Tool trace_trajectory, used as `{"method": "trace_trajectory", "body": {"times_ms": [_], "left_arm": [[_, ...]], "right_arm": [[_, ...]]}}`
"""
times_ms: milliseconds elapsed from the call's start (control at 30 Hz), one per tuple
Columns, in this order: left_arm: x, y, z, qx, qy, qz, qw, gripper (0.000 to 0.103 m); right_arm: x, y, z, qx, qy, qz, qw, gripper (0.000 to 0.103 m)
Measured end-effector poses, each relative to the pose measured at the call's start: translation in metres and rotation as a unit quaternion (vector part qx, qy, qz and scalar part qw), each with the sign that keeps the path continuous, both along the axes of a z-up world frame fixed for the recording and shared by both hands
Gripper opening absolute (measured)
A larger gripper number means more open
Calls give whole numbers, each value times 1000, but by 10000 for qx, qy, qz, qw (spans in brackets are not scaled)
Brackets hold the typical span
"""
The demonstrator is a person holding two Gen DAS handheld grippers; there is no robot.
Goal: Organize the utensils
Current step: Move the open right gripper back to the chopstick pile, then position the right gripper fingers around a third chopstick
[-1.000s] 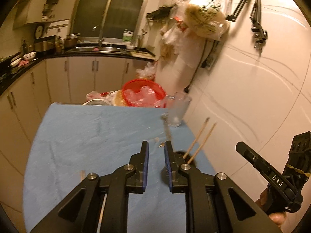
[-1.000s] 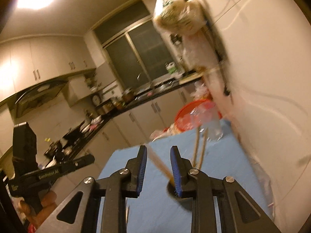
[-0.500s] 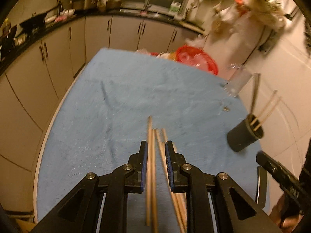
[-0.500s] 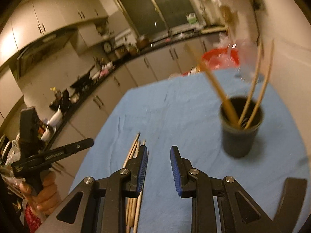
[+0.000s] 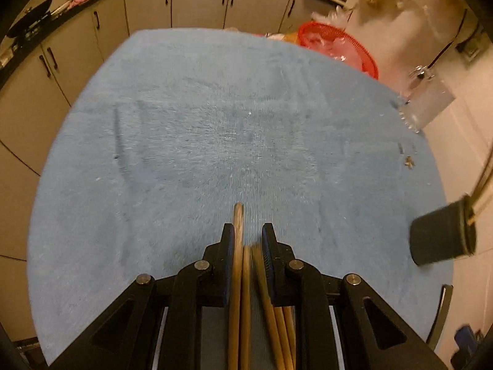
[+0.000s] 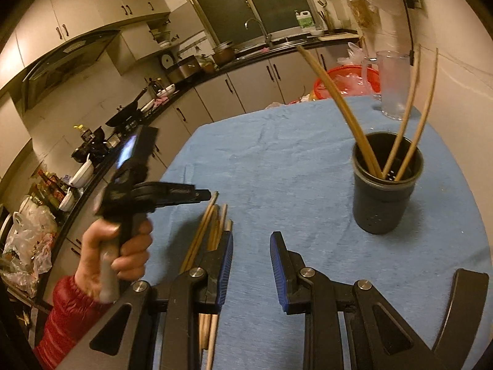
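– Chopsticks, loose ones, where're they?
– Flat on the blue towel, bunched at the near edge. L-cam looks straight down on 'em, under the left gripper. Jaws stand a narrow gap apart, sticks show thru the gap, pads don't look to be pinching anything.
– R-cam give anything extra?
– Yep. It shows that left gripper from the side, tips right at the far ends of the bunch, plus the hand on its grip & a red puffy sleeve. Right gripper sits just beside the bunch, jaws apart, nothing btwn them.
– Room?
– Kitchen. Towel covers the whole tabletop. Cream cabinets along a dark counter, range hood, wok, sink tap under a dark window. L-cam gets only lower cabinets.
– Containers?
– Black holder upright on the towel, wall side, well apart from the bunch. Three upright chopsticks in it, splayed. L-cam clips it at the frame edge, blurred. Far corner: glass mug, contents unclear. Behind it a red basket w/ clear plastic inside.
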State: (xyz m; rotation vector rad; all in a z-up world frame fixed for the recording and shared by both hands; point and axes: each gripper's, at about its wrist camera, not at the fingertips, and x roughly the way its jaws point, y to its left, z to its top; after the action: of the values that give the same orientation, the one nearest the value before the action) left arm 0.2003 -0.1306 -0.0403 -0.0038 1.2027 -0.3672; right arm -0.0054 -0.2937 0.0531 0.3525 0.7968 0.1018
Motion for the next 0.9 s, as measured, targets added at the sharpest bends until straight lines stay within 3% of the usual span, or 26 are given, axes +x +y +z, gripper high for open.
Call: {"method": "trace_trajectory", "body": {"times_ms": [100,333,433,567,733,900], "left_arm": [[8,-4,-11,216,71,83,9997,18],[-15,32,-14,153,37,245,9996,14],[-37,61,-12,249,19,408,9989,13],[-59,91,-13,72,41,529,9986,12],[-67,100,-12,-3,5,534,9986,12],[-64,97,-11,119,-31,505,9987,12]], "right_arm": [[1,-2,-2,-18,41,-12,10000,28],[19,9,-10,-96,252,152,9995,28],[38,19,-18,-120,449,301,9985,28],[73,36,-36,34,858,586,9946,28],[116,56,-65,144,1456,717,9866,28],[134,71,-81,-232,1688,680,9830,28]]}}
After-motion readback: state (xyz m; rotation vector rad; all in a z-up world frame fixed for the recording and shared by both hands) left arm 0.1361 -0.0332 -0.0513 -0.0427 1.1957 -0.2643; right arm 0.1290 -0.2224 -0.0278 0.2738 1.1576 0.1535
